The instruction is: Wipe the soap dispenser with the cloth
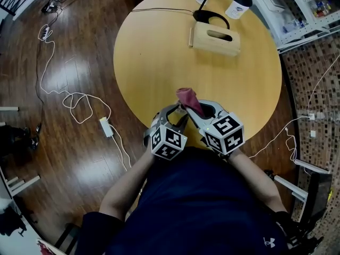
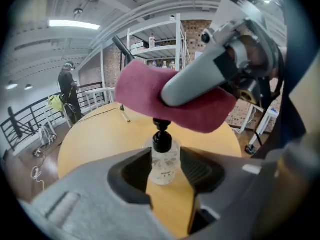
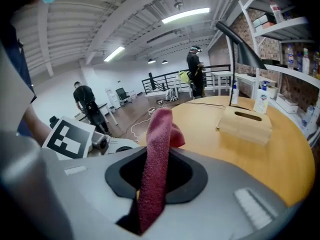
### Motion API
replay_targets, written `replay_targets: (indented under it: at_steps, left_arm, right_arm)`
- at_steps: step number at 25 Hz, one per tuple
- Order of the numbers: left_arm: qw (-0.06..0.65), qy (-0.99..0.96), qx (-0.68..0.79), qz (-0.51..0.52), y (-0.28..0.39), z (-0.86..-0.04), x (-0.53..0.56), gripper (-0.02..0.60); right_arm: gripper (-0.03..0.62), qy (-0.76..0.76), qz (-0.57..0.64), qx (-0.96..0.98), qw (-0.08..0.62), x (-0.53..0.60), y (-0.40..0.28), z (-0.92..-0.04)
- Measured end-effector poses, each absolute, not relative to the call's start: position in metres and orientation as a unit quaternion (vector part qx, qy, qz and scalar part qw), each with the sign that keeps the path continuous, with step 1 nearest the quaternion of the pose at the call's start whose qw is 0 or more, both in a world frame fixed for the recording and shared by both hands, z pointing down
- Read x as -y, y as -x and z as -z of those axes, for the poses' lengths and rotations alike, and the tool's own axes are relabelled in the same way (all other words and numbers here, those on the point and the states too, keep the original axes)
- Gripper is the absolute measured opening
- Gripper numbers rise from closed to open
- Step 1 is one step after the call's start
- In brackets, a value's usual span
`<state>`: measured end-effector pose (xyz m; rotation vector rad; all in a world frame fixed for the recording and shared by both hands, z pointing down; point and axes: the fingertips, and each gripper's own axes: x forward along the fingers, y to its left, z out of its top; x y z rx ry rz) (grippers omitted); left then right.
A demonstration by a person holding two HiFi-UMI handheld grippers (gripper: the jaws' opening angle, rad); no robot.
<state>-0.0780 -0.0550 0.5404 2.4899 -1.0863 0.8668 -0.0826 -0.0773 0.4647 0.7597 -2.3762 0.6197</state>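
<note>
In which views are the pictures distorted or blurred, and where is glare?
Head view: sharp, evenly lit, edges slightly curved. Left gripper view: strong fisheye bending, dark corners, ceiling light glares; soap dispenser sharp, near cloth softer. Right gripper view: same bending; cloth close to the lens slightly blurred.

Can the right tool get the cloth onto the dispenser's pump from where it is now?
Probably yes. The right tool grips the cloth, which hangs right over the pump of the dispenser. The left tool holds the dispenser up, and nothing shows between cloth and pump.
</note>
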Motion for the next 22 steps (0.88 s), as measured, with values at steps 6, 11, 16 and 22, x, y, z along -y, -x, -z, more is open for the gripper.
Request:
replay_targets:
  at_steps: [6, 11, 16, 22]
  left_arm:
    - [0.144, -0.866, 0.374, -0.298, 0.079, -0.54, 0.056, 0.178]
    - [0.139, -0.868, 0.375, -0.295, 0.077, -0.539, 0.057, 0.176]
    - [0.139, -0.874, 0.383, -0.266, 0.083, -0.531, 0.058, 0.176]
    - [0.127, -0.875, 0.386, -0.263, 0.092, -0.526, 0.061, 0.176]
  right_arm:
    - [0.075, -0.275, -0.235, 0.889, 0.282, 0.074, 0.087, -0.471]
    - [0.077, -0.351, -0.269, 0.859, 0.257, 0.106, 0.042, -0.476]
    - [0.077, -0.398, -0.327, 0.824, 0.234, 0.115, 0.004, -0.495]
    - [0.077, -0.327, -0.423, 0.822, 0.199, 0.093, 0.044, -0.521]
